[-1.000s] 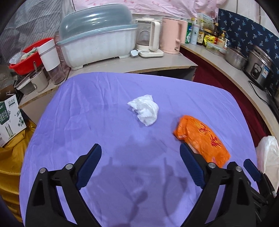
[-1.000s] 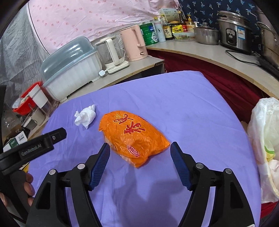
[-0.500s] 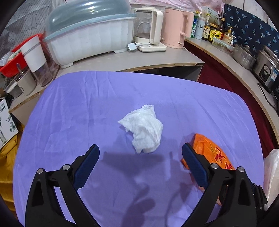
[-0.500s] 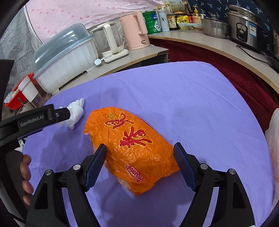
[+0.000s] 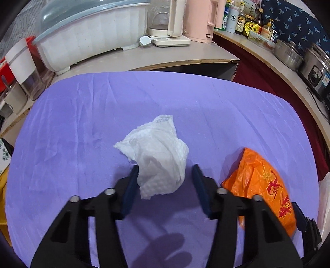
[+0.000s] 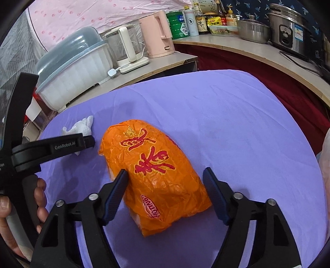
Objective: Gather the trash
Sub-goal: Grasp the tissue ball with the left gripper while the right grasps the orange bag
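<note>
White tissue wad (image 5: 159,162) between closing left gripper (image 5: 165,177) jaws, not pinched | right gripper (image 6: 166,183) closing, astride orange bag (image 6: 154,175), unclamped | risk: slippery film slips out

On the table (image 5: 82,127) the tissue (image 5: 158,156) lies left of the plastic bag (image 6: 154,175), with the counter (image 5: 165,55) behind bearing a dish box (image 5: 86,39) far left and a kettle (image 5: 200,18) to its right.
</note>
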Demonstrator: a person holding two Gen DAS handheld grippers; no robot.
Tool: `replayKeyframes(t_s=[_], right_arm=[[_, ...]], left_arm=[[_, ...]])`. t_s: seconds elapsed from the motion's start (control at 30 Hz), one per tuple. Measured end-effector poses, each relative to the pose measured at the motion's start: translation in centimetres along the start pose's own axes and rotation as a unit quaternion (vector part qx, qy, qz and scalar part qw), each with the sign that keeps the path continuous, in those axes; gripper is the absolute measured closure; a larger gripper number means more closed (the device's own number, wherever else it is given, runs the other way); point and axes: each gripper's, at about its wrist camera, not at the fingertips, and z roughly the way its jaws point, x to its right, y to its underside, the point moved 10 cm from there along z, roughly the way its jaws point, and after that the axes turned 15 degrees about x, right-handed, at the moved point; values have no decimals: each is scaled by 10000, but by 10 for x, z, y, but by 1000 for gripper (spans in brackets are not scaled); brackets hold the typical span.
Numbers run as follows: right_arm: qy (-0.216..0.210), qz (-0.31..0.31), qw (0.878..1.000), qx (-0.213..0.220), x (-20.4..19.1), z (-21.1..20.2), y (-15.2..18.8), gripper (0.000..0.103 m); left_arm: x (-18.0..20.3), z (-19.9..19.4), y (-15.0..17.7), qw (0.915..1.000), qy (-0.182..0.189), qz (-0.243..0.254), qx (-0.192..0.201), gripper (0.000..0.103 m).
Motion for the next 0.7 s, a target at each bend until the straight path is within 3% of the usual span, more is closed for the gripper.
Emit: replayKeyframes(t_s=[0.07, 0.1, 0.23, 0.7], right_arm=[[-4, 88, 10000, 5, 3, -4, 1, 46], [-9, 128, 9999, -1, 4, -5, 1, 53], [-104, 383, 9992, -35, 10, -15, 4, 64], [-19, 581, 9980, 258, 33, -82, 0, 69]], left_arm=[[3, -5, 3, 9999, 116, -42, -43, 76], [4, -8, 4, 9999, 143, -69, -46, 78], [8, -21, 10, 9998, 178, -78, -9, 84], [50, -99, 44, 9988, 483, 69, 104, 85]])
